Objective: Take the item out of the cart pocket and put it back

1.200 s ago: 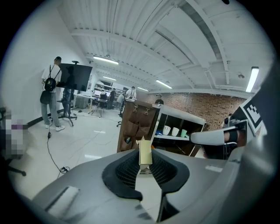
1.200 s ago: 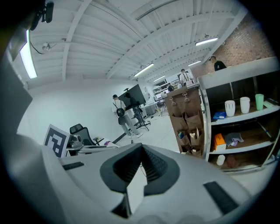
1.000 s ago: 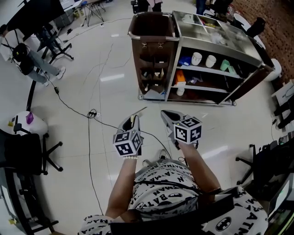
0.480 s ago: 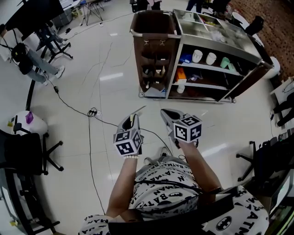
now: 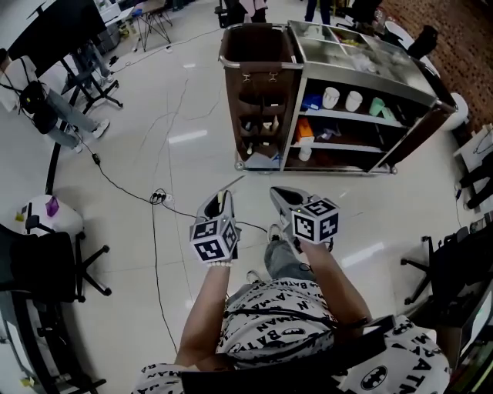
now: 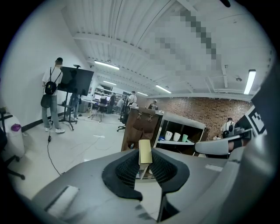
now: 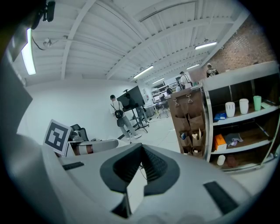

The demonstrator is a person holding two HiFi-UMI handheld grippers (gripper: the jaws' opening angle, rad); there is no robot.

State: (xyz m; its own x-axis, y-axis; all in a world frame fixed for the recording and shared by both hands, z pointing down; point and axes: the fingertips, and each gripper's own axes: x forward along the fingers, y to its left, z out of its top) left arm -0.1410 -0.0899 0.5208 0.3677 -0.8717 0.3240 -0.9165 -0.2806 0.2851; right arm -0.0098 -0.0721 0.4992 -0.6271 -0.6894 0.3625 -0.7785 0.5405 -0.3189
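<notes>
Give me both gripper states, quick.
Left gripper: shut on the flat tan item.
Right gripper: jaws shut, empty.

Landmark: power strip point(image 5: 156, 197) on the glossy white floor point(image 5: 154, 115).

- Black cables led off the strip. One point(image 5: 115, 178) went toward the far left, another point(image 5: 152, 254) toward the near side.
- Left of the strip stood a white container point(image 5: 46, 218) with a purple cap, possibly a water jug; the view was small there.
- A black office chair point(image 5: 46, 265) stood just beside the container, on its near side.
- Farther left and beyond the strip, a person in jeans point(image 5: 62, 108) stood near a black screen on a stand point(image 5: 54, 23).
- A brick wall point(image 6: 205, 109) lay well beyond the strip.
</notes>
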